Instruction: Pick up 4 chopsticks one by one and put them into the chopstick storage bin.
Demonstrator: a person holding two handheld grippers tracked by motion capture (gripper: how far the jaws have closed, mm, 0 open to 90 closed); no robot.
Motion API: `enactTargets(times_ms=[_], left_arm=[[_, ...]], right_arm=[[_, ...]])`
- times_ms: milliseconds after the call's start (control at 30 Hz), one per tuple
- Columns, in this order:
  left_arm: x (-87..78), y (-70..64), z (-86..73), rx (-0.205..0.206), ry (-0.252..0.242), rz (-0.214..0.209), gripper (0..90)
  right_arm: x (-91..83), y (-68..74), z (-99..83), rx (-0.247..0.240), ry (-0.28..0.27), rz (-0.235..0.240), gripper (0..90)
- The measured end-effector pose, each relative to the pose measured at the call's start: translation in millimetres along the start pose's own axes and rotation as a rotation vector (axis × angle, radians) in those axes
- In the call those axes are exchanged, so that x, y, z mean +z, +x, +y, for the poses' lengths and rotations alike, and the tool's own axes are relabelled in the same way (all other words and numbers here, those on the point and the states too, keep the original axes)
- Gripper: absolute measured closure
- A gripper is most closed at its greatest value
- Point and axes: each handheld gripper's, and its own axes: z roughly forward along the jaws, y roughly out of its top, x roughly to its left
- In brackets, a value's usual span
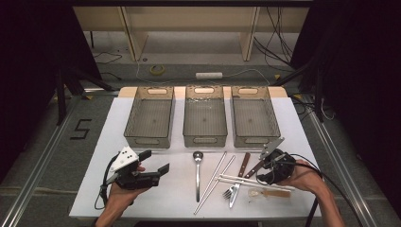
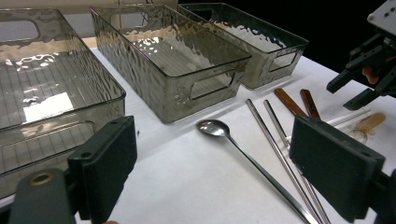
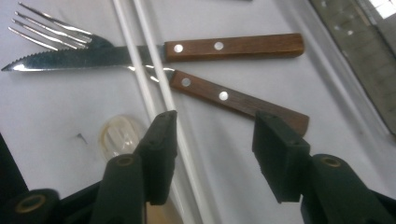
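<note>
Right gripper [image 3: 210,149] spread wide, grasping nothing, low in the right gripper view, hovering over the wooden end of the knife [image 3: 154,52] and fork [image 3: 187,77]. Serrated steel blade and slim tines toward the upper left, riveted brown handles toward the right. Two smooth white chopsticks [image 3: 149,88] crossing both, running down past the left jaw. A ribbed clear spoon [image 3: 116,135] at lower left.

Left gripper [image 1: 156,165] likewise open and empty at lower left of the high view. Polished steel spoon [image 1: 197,172] and metal chopsticks [image 1: 215,182] at centre. Three rippled smoky bins [image 1: 204,118] above; bare white table [image 1: 108,142] between grippers and bins.
</note>
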Motion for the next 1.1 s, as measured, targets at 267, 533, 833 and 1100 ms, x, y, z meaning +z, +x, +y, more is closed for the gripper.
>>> enactTargets(times_ms=[267, 533, 833, 1100], left_arm=[[-0.2, 0.0, 0.0, 0.003, 0.001, 0.002, 14.4], [0.0, 0.7, 0.2, 0.005, 0.002, 0.002, 14.4], [-1.0, 0.9, 0.2, 0.005, -0.004, 0.006, 14.4], [-1.0, 0.7, 0.3, 0.007, -0.003, 0.007, 14.5]], right_arm=[[8.7, 4.3, 0.8, -0.071, 0.06, 0.009, 63.0], [14.4, 5.1, 0.1, -0.118, 0.1, 0.02, 69.8], [17.0, 5.3, -1.3, -0.158, 0.131, 0.035, 74.9], [21.9, 5.9, -0.7, -0.18, 0.152, 0.04, 76.8]])
